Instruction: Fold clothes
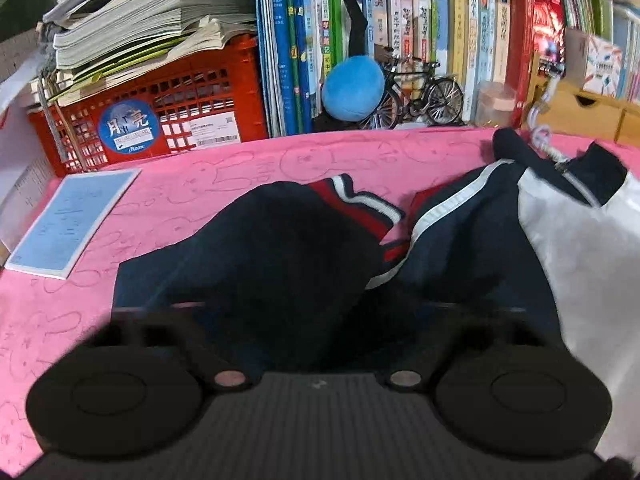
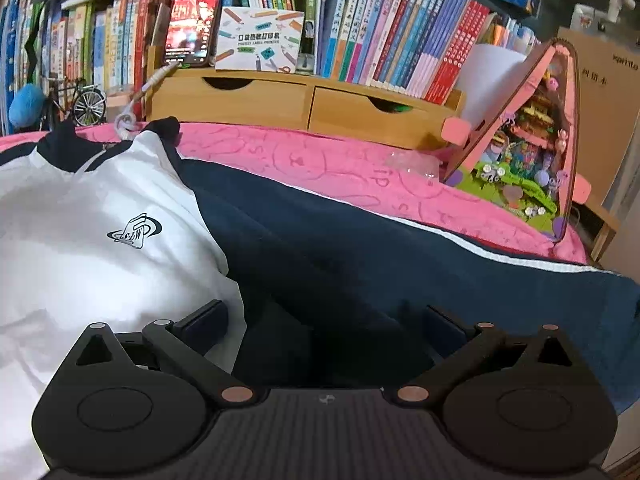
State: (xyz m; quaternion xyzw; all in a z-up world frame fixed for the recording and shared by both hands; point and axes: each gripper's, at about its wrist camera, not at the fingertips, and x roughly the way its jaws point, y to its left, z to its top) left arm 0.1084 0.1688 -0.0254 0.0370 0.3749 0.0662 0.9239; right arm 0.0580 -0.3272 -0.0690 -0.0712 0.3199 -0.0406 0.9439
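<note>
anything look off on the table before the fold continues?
Nothing damaged or spilled. The jacket lies rumpled on the pink cloth, its left sleeve already thrown across and bunched. A charging cable trails onto its collar.

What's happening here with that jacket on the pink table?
A person with a two-finger gripper in each hand is folding a navy and white jacket spread over the pink tablecloth. The left gripper is down in a raised, bunched navy sleeve; blur hides whether it pinches the cloth. The right gripper is open above the other navy sleeve, which lies flat, gripping nothing. The fold looks barely begun.
</note>
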